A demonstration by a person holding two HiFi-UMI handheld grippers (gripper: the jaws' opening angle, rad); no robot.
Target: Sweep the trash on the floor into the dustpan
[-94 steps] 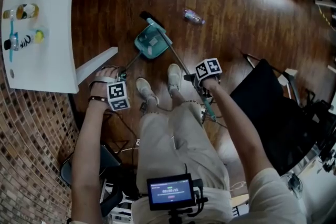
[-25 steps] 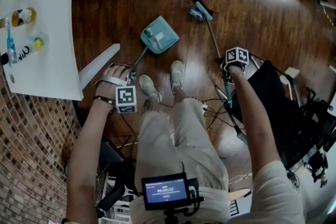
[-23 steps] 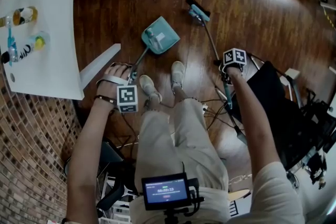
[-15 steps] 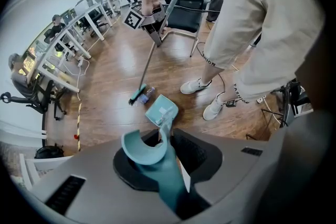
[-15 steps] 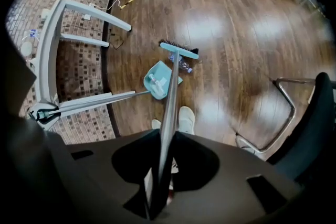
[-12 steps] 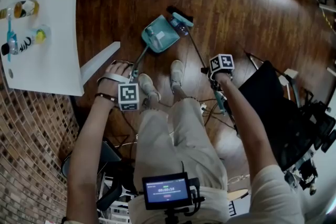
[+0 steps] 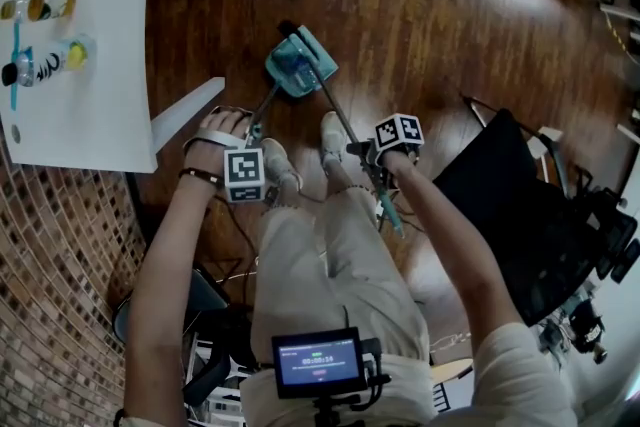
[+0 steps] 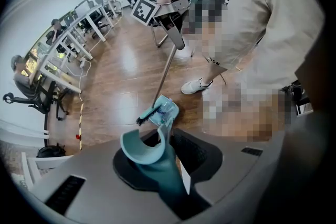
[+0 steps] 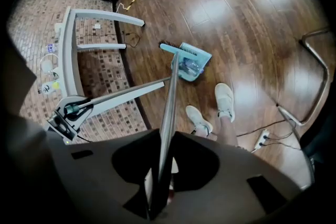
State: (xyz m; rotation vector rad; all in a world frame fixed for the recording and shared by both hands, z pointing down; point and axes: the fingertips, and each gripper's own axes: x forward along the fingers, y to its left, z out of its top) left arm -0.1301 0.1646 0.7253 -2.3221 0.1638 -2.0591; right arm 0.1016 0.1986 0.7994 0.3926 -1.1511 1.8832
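Trash means one clear plastic bottle (image 8: 166, 111), and it now lies inside the dustpan (image 7: 280, 80). A few seconds ago it sat on the bare floor (image 7: 450, 25), well apart from the pan on the person's right. The broom (image 7: 345, 130) has dragged it across, and the broom head (image 9: 169, 49) now sits at the pan's mouth, touching it. I see no other litter on the floor, so the sweep looks as good as done. The remaining risk is flicking the bottle back out when the broom lifts away.

Counted from largest to smallest:
- One white table (image 7: 90, 105)
- One black chair (image 7: 520, 215)
- One broom
- One dustpan
- Two shoes (image 7: 275, 170)
- Two grippers
- At least two bottles (image 7: 48, 7) lying on the table
- One bottle in the pan

The left gripper (image 8: 157, 160) pinches the dustpan's teal handle and holds the pan where it was. The right gripper (image 9: 160, 176) is clamped on the broom's metal pole.
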